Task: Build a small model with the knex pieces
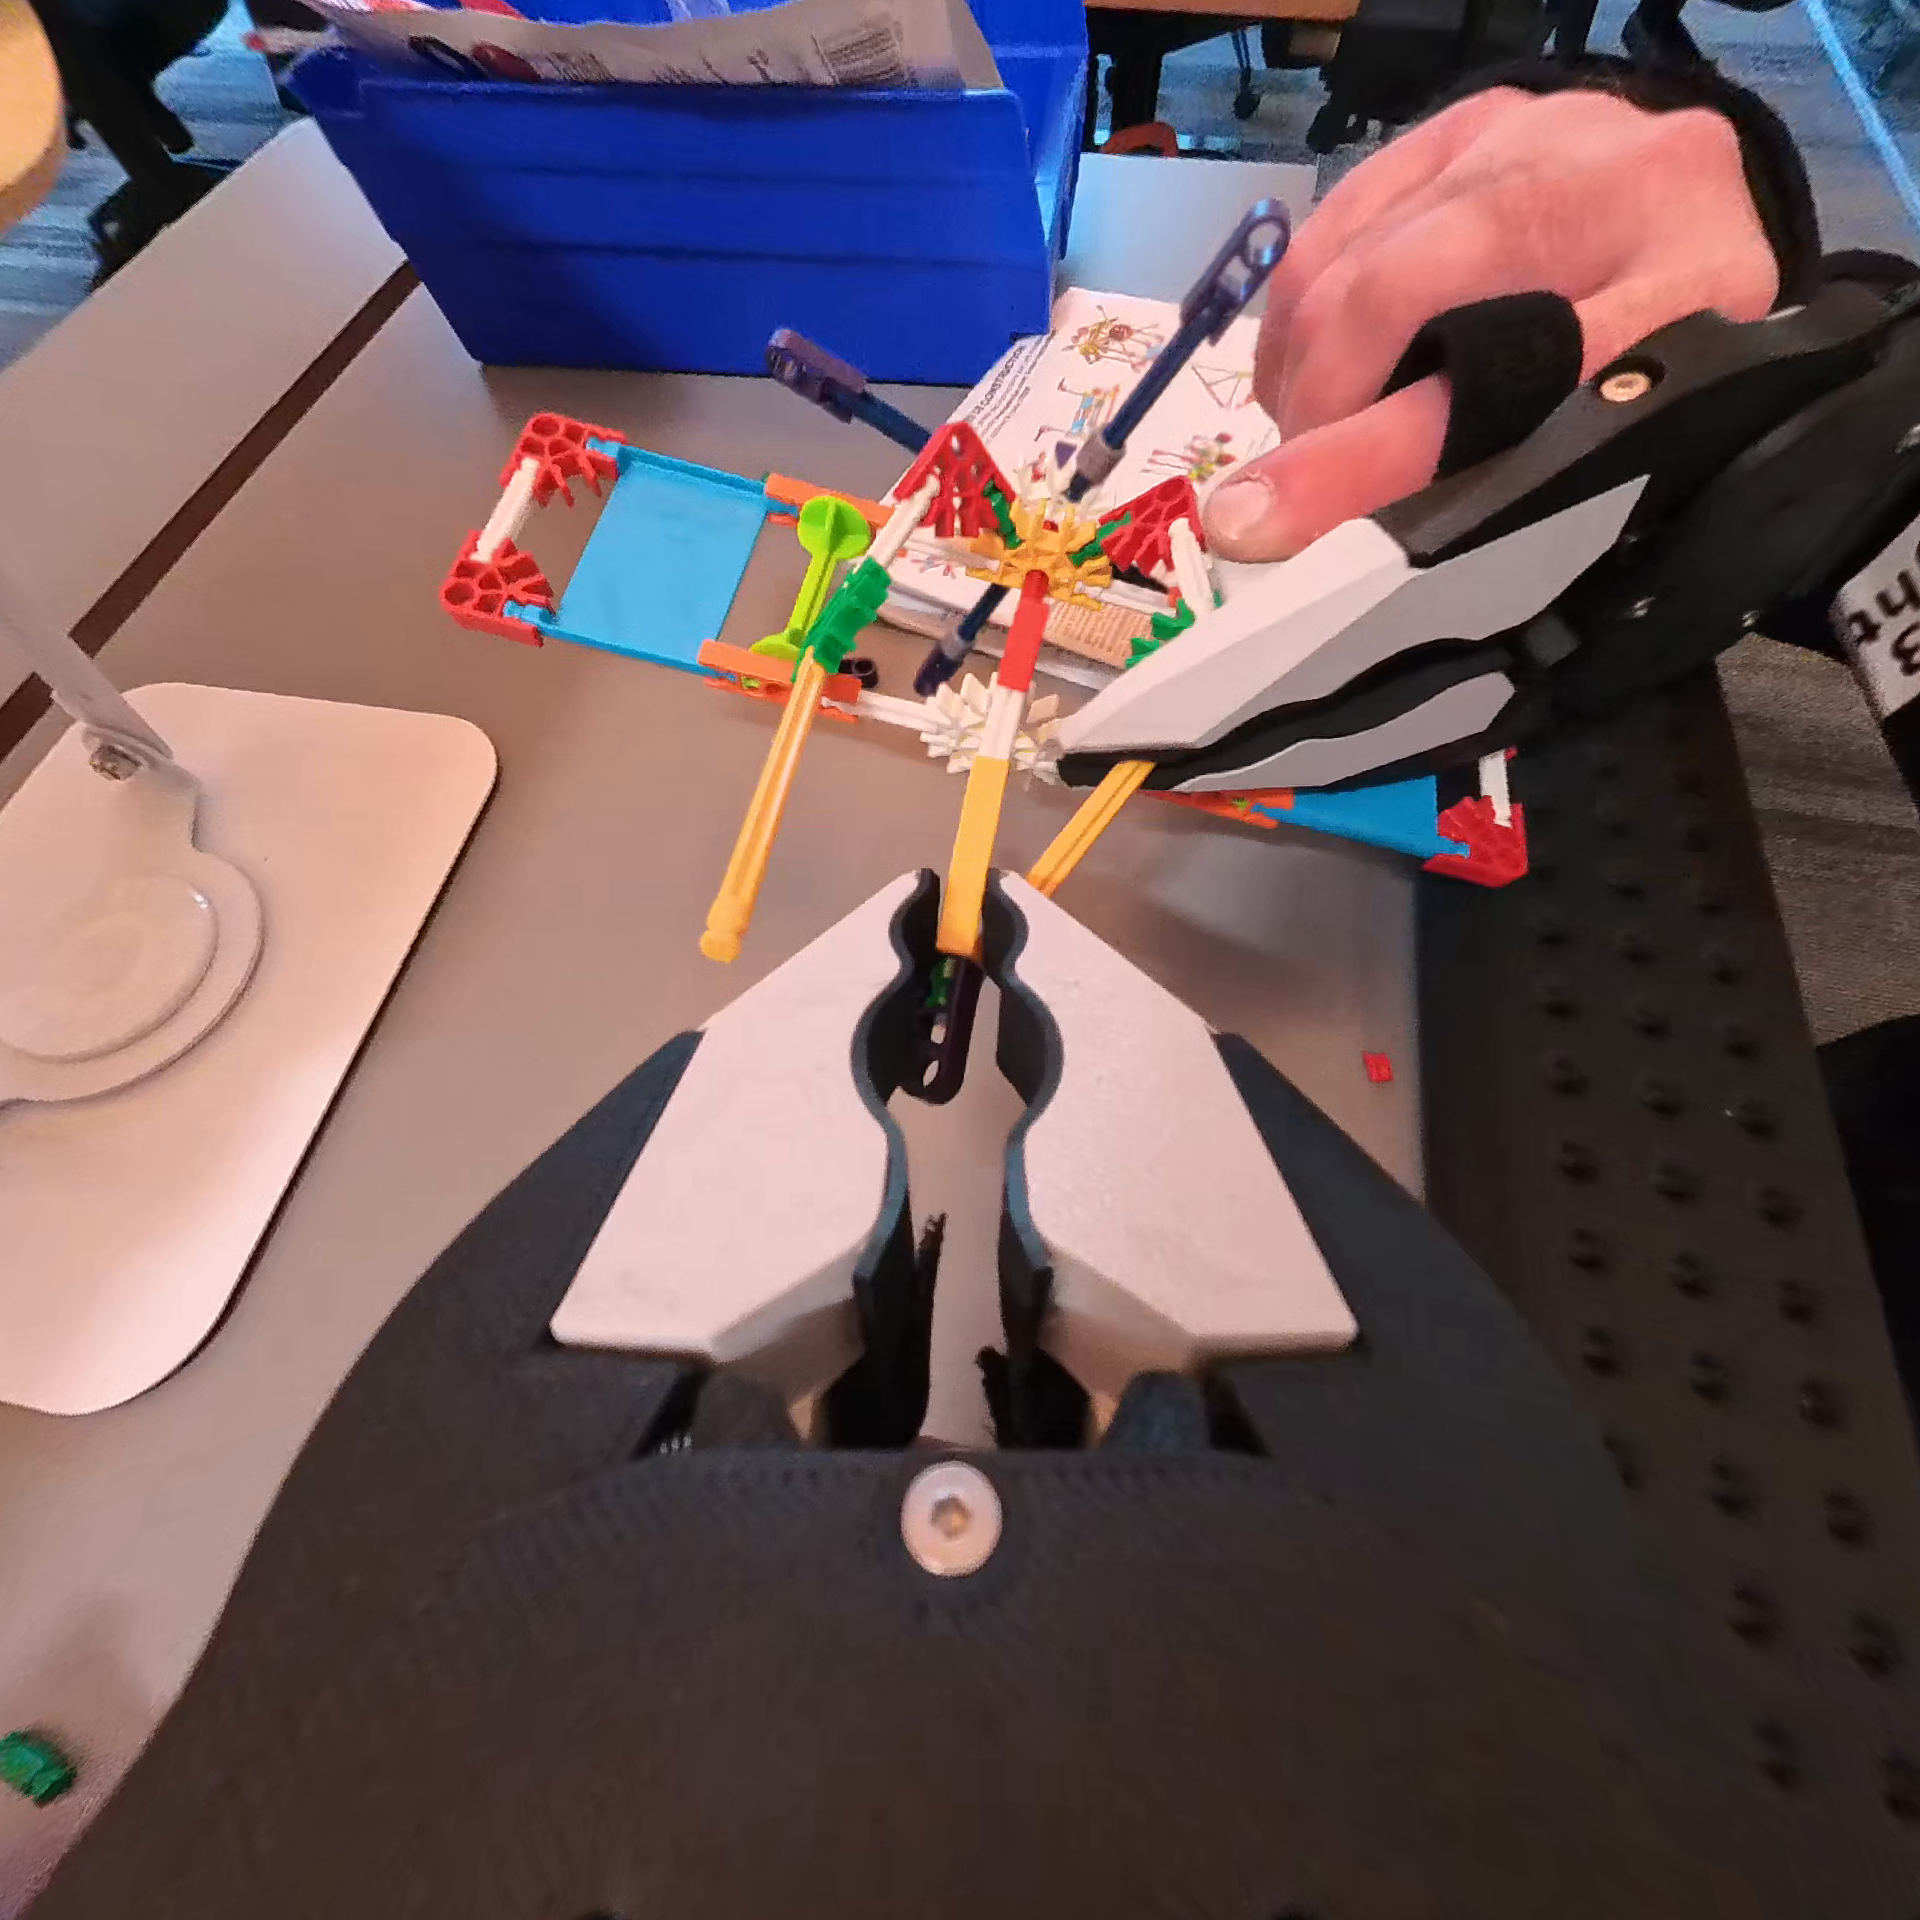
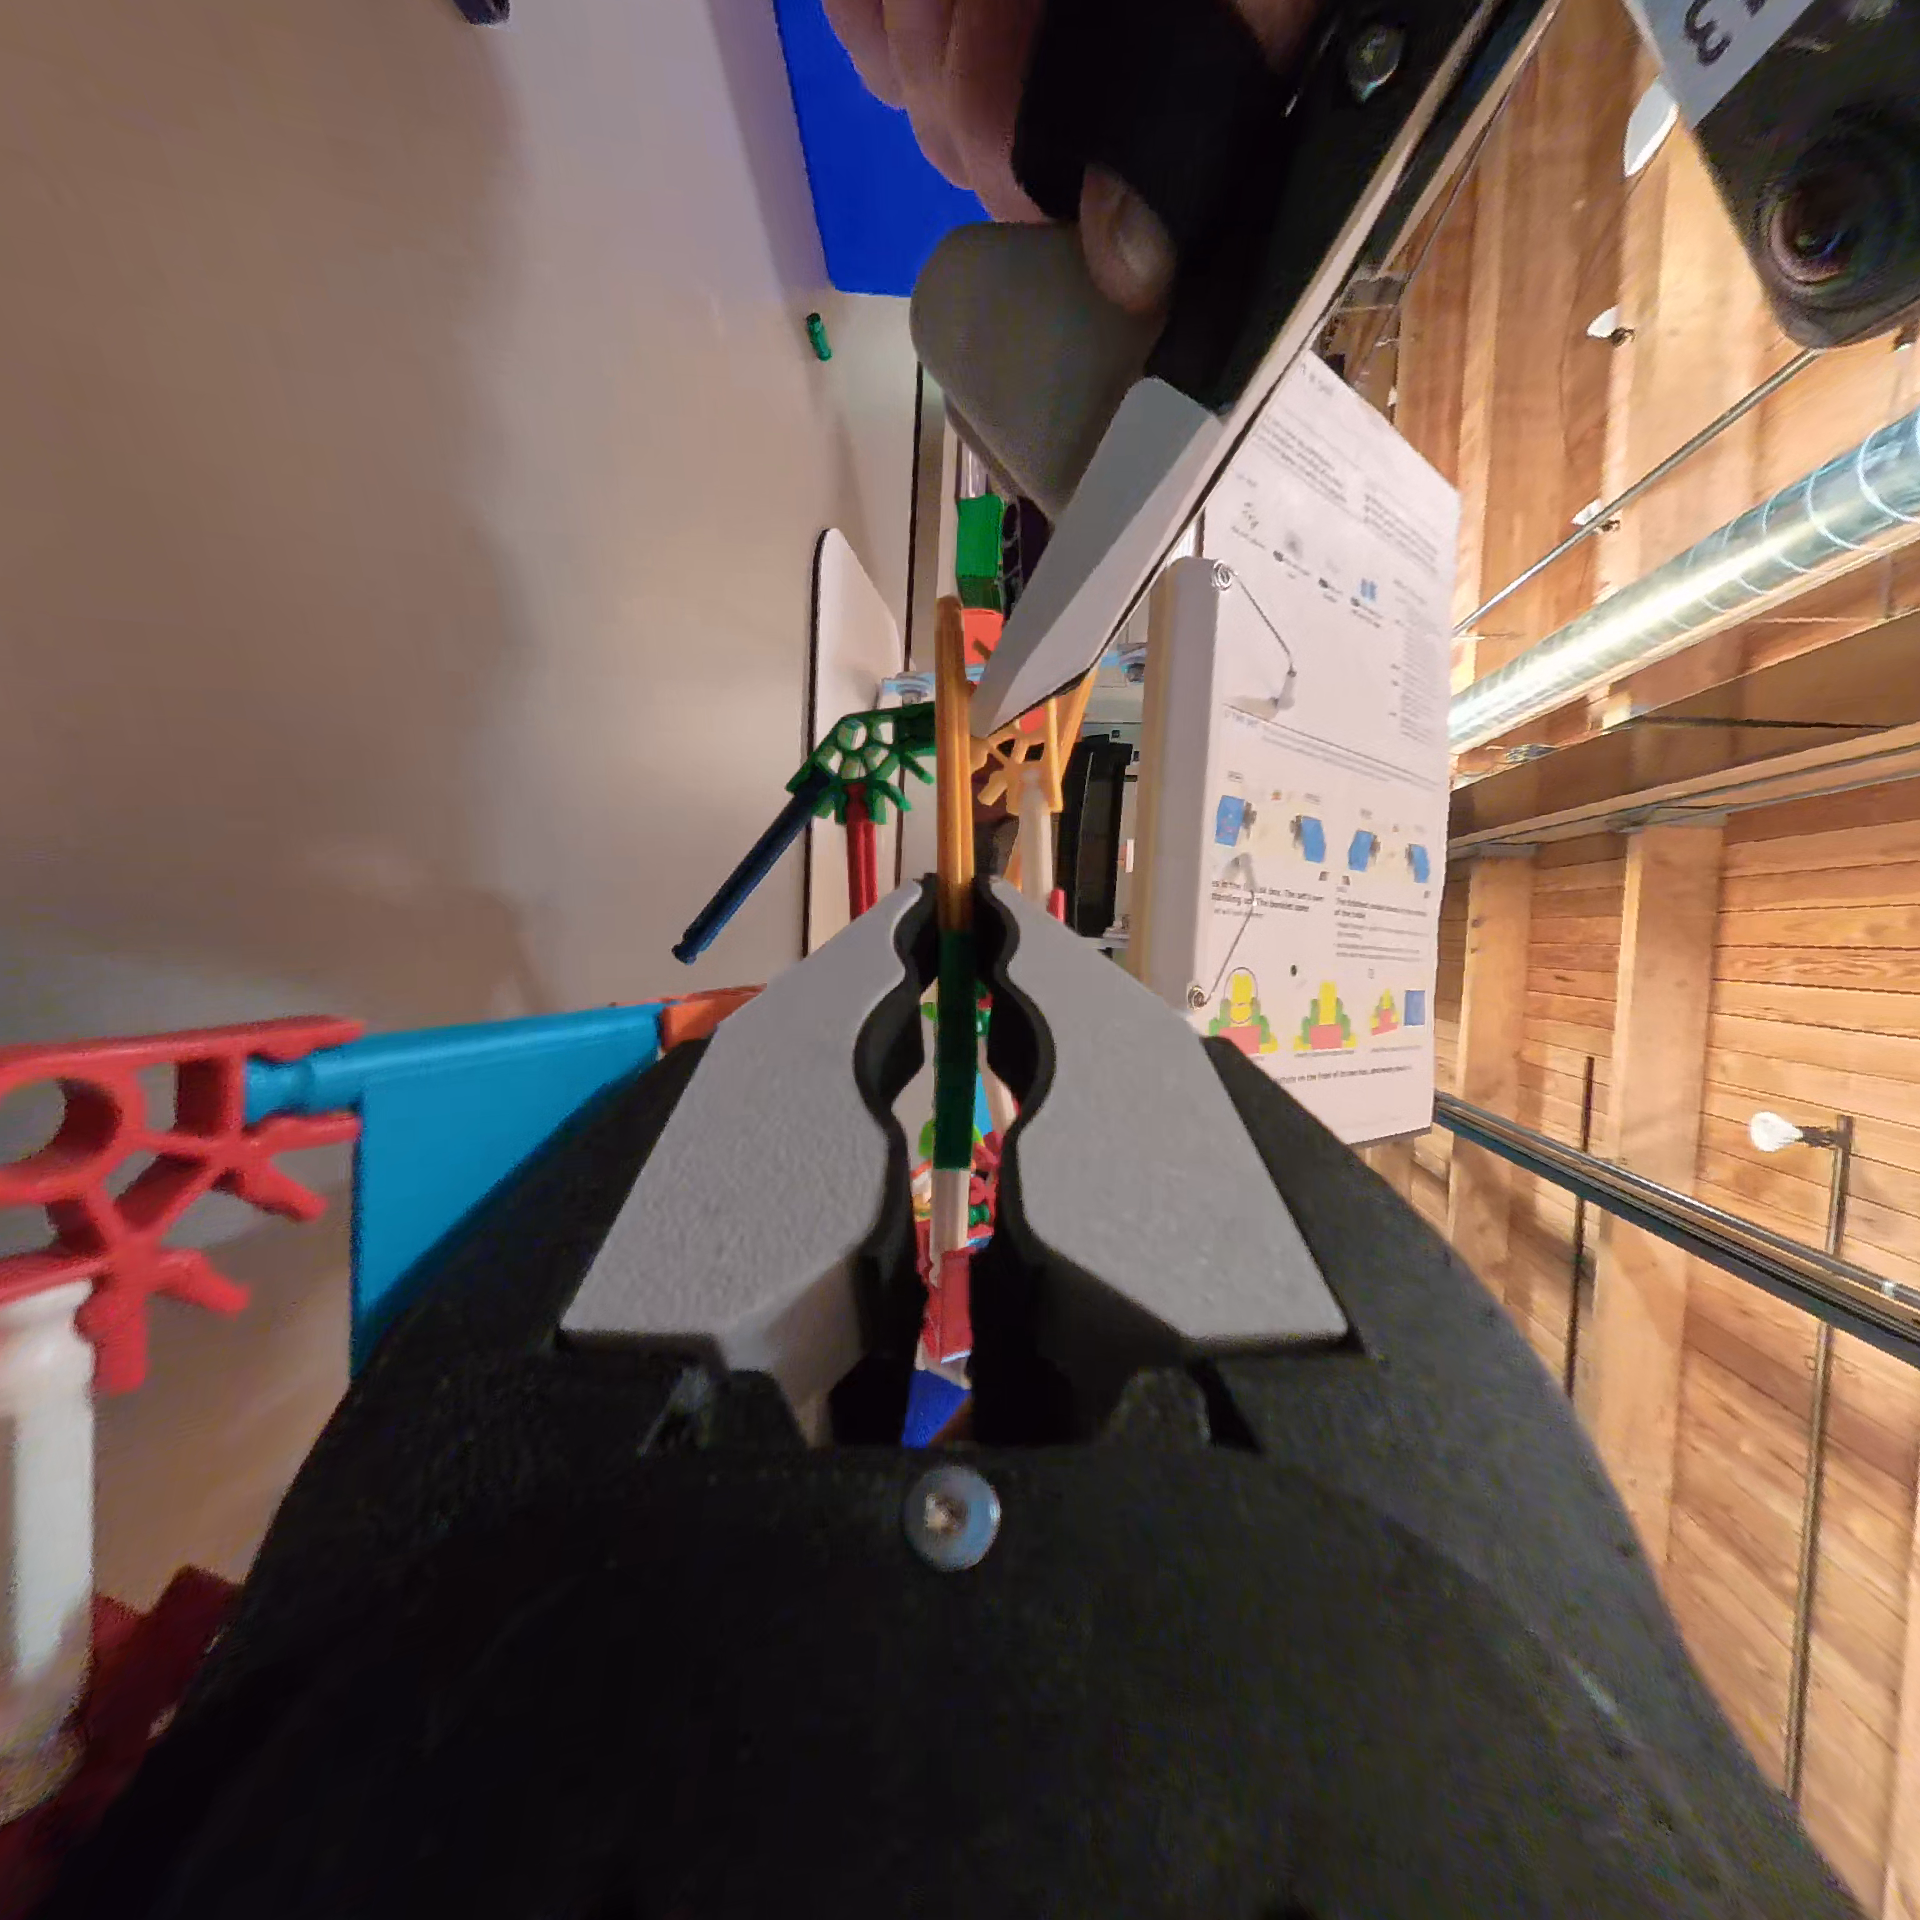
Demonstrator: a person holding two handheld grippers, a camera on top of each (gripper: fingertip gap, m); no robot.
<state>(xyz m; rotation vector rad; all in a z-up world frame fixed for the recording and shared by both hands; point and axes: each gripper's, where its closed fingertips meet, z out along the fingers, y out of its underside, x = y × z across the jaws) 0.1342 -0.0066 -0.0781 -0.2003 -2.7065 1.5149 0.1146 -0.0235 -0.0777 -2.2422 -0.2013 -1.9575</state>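
Left gripper (image 1: 961, 914) pinching a yellow rod (image 1: 977, 821) of a colourful rod-and-connector toy model (image 1: 831, 582), held just above a grey table (image 1: 540, 831). Right gripper (image 2: 951, 904) clamped on another yellow rod (image 2: 954, 769) of that model, its tips beside a white snowflake connector (image 1: 987, 727). Beyond: a printed booklet (image 1: 1122, 374) under the model, a blue bin (image 1: 707, 218) behind, a white stand base (image 1: 208, 987) to the left.

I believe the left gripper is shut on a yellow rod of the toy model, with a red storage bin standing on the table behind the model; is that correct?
Not quite: the storage bin is blue, not red, as the left wrist view shows. The rest holds: the left gripper is shut on a yellow rod of the toy model, and the bin stands on the table behind the model.
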